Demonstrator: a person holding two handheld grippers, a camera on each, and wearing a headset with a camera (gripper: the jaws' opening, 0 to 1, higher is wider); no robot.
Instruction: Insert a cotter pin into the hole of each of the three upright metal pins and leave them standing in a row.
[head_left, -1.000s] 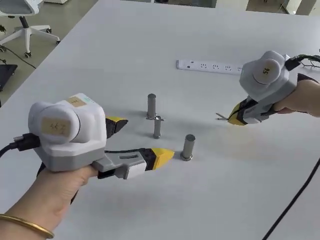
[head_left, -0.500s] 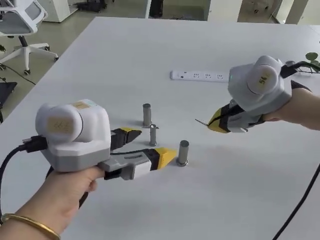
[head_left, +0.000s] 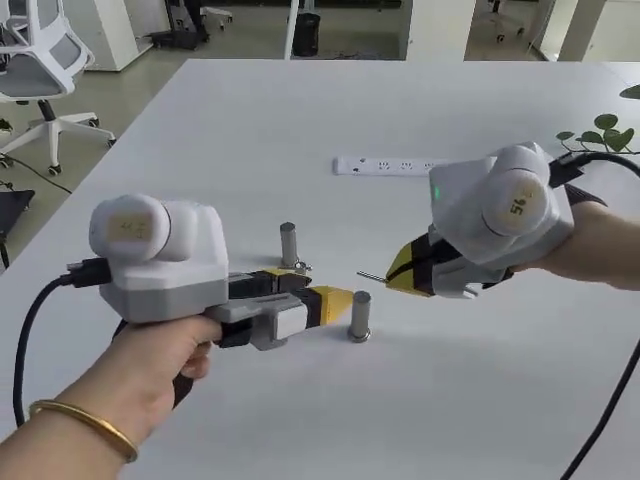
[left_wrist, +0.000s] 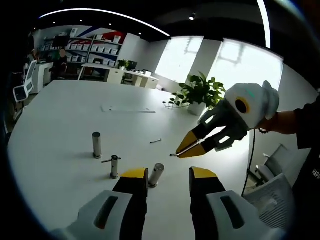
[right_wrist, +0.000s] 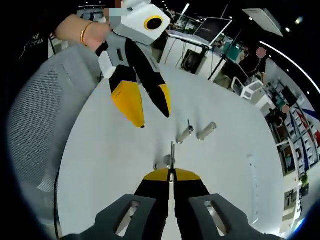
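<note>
A broad white tabletop (head_left: 250, 120) is offering open room on every side of the work, its far edge running well beyond a flat power strip (head_left: 385, 165) and its left edge falling away toward an office chair (head_left: 30, 60) on the floor. Near the middle, three short metal pins are standing upright in a slanting row — the far pin (head_left: 289, 243), the middle pin (left_wrist: 114, 167) and the near pin (head_left: 360, 316). The left gripper (head_left: 314, 286) is hovering low with its yellow-tipped jaws spread and nothing between them, and in the left gripper view the near pin is sitting just ahead of the gap. The right gripper (head_left: 397, 272) is hanging opposite, jaws pressed together on a thin cotter pin (head_left: 371, 276) whose free end is pointing toward the near pin's top, close but apart. The middle pin is carrying a second cotter pin (left_wrist: 107, 161) crosswise near its top (a loose cotter pin (left_wrist: 156, 141) is lying flat on the table beyond the row). The pins are showing as smooth grey cylinders with a dull shine, the cotter pins as fine bright wire — and the gripper bodies as matte pale-grey plastic over black jaws.
</note>
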